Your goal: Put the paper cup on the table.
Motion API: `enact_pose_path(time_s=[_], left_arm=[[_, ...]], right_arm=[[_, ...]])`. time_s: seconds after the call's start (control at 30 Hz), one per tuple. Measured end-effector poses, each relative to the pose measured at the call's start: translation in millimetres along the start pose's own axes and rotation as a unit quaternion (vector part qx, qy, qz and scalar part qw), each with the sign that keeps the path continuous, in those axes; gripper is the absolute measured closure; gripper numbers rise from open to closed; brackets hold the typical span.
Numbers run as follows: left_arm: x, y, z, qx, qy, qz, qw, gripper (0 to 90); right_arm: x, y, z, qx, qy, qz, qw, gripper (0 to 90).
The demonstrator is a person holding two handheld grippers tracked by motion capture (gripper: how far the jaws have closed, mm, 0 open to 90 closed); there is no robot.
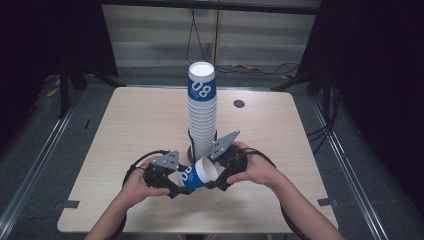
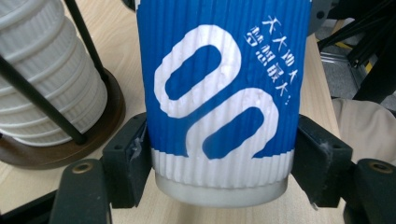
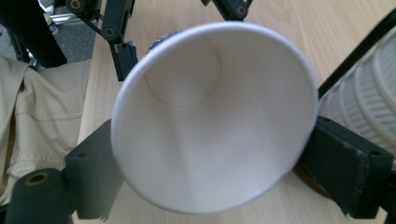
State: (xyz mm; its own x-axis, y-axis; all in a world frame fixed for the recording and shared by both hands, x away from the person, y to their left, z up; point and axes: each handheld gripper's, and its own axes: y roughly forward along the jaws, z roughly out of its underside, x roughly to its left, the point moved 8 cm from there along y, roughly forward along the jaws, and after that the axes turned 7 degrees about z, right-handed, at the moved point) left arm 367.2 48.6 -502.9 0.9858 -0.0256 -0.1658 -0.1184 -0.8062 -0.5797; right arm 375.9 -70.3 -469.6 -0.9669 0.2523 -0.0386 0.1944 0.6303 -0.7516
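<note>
Cup (image 1: 196, 175) clamped sideways, lower centre: left tool (image 1: 176, 189) at base, right tool (image 1: 214, 176) at rim. Probably bound for stack (image 1: 202, 112) on counter (image 1: 130, 125).

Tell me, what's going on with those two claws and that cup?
Left gripper and right gripper both shut on blue-and-white ribbed paper cup, lying sideways. Tall cup stack stands just behind.

Blue ribbed cup (image 2: 219, 93) with white "08" print and plain white inside, white ribbed stack (image 1: 202, 120), pale wood-grain surface (image 1: 140, 125), black tools
</note>
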Motion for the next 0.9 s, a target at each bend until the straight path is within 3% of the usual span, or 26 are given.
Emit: enact_pose_path(time_s=[0.57,0.9], left_arm=[[0.6,1.2,1.1,0.007,0.009,-0.002,0.9999,28.6],[4.7,-1.5,7.9,0.044,0.001,-0.023,0.9987,19.8]], right_arm=[[2.5,0.4,-2.2,0.012,-0.011,-0.003,0.9999,15.4],[-1.1,-3.5,1.0,0.023,-0.012,0.004,0.9997,16.2]])
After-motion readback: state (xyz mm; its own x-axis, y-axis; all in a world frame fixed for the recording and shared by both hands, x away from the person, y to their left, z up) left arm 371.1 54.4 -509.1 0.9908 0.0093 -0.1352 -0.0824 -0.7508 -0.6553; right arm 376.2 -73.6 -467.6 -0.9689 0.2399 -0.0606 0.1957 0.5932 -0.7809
